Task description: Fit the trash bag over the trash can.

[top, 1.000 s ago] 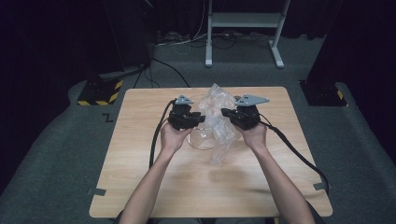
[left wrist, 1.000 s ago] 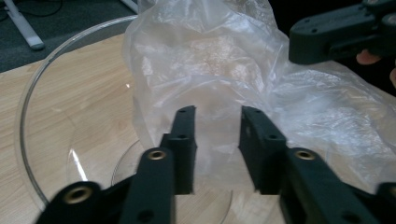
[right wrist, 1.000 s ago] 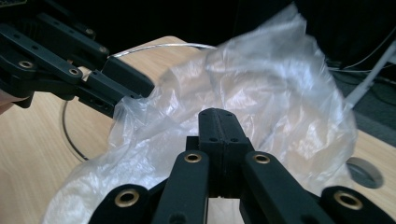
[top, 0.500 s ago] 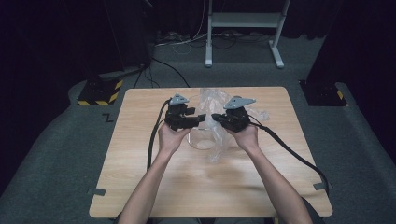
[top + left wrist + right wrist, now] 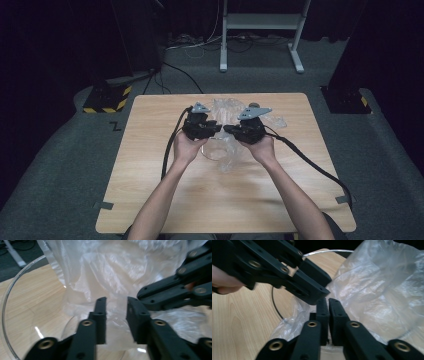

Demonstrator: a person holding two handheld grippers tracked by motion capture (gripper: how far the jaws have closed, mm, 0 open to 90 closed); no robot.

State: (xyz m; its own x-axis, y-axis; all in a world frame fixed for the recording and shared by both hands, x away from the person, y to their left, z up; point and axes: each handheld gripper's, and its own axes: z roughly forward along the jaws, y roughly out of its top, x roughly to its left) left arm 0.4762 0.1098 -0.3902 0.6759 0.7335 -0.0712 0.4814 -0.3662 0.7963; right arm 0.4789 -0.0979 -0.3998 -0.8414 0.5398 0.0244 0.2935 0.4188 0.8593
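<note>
We hold both grippers over the middle of a light wooden table point(image 5: 150, 190), nose to nose above a crumpled clear plastic bag point(image 5: 227, 112). The bag lies at the table's centre, a little toward the far edge, with a fold spreading out to the right. A clear glass bowl point(image 5: 214, 151) sits under and among the plastic; in the left gripper view its rim point(image 5: 15, 287) curves past on the left.

Our left gripper point(image 5: 115, 305) has its jaws narrowly apart, with a strip of bag between them; we cannot tell whether they pinch it. Our right gripper point(image 5: 328, 305) has its jaws almost together, a thin slit left between them, and the bag lies right at their tips; whether any film is caught there we cannot tell. In the right gripper view the left gripper crosses just above our jaw tips, nearly touching.

The tabletop is pale wood grain, bare around the bag, with tape tabs point(image 5: 102, 205) at its near corners. Black cables point(image 5: 167, 150) trail from both grippers across the wood and off the edges. The floor point(image 5: 60, 165) is grey carpet. Beyond the table stands a grey metal frame point(image 5: 260, 22) on two legs, loose wires on the floor near it, and a dark stand whose base has yellow-black hazard stripes point(image 5: 105, 103) at far left. The room behind is dark.
</note>
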